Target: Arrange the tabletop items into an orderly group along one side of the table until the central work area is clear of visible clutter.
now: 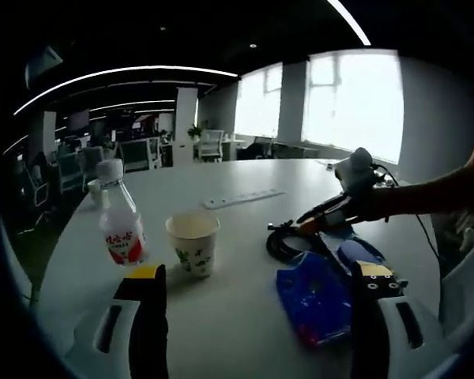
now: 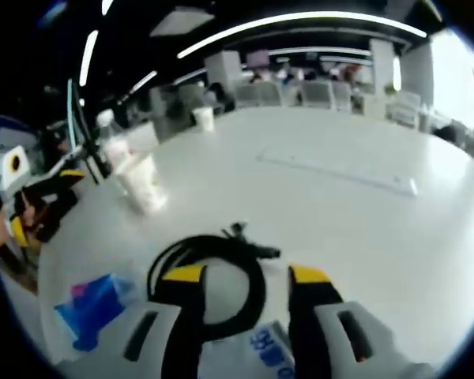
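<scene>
Coiled black cable (image 2: 213, 264) lies flat on the white round surface (image 2: 363, 229) of an open office, just ahead of the right hand-held gripper (image 2: 245, 276), whose jaws stand apart over its loop. Left hand-held gripper (image 1: 261, 280), jaws also apart, faces an upright paper cup (image 1: 193, 243) and water bottle (image 1: 120, 217), with a blue packet (image 1: 316, 296) lying lengthwise beside its right jaw.

Left gripper view: bottle (image 1: 120, 225) left of cup (image 1: 193, 243); pouch (image 1: 316, 296) right, cable (image 1: 288, 243) behind.

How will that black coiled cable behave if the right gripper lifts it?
Probably floppy: the cable lies in a loose coil with a free plug end, so the loops may sag or unwind. It looks thin, so likely light. The right hand-held gripper straddles one strand, so the rest may trail behind.
</scene>
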The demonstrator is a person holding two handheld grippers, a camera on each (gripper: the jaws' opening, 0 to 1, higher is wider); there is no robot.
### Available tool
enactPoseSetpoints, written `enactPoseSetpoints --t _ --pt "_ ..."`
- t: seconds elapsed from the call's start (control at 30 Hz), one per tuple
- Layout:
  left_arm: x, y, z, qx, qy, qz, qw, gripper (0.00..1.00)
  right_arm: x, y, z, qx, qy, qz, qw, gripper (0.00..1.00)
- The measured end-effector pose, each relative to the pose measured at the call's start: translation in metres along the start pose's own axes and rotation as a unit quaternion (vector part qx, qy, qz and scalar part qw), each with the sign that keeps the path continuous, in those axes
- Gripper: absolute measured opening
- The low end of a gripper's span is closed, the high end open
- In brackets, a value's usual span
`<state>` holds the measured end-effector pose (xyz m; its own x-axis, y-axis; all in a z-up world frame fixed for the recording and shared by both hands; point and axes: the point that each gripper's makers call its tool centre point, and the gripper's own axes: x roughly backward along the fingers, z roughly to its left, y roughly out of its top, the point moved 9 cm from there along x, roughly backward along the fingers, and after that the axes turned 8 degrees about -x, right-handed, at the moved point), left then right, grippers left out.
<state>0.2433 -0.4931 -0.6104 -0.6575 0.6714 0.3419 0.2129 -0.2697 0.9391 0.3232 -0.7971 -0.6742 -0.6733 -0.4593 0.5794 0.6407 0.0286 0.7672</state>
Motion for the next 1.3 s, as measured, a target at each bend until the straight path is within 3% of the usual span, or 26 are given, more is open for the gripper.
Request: enactPoseSetpoints --t 0.63,0.83,0.9,1.3 --pt "0.009 -0.007 0.001 0.026 0.012 0.011 0.9995 0.93 -0.017 0.002 -0.002 0.039 -0.034 0.000 0.9987 0.16" --pt "0.013 -0.007 0.000 0.031 0.012 0.008 0.9994 0.90 -0.017 0.004 -0.001 0.083 -0.045 -0.006 0.9955 0.06" --pt "0.014 -0.007 0.000 0.031 0.013 0.011 0.9994 0.90 -0.015 0.005 0.000 0.060 -0.039 -0.001 0.9974 0.05" --pt "0.021 -0.007 0.001 0.036 0.021 0.007 0.9991 0.89 -0.005 0.010 0.008 0.041 -0.040 -0.021 0.9981 0.01"
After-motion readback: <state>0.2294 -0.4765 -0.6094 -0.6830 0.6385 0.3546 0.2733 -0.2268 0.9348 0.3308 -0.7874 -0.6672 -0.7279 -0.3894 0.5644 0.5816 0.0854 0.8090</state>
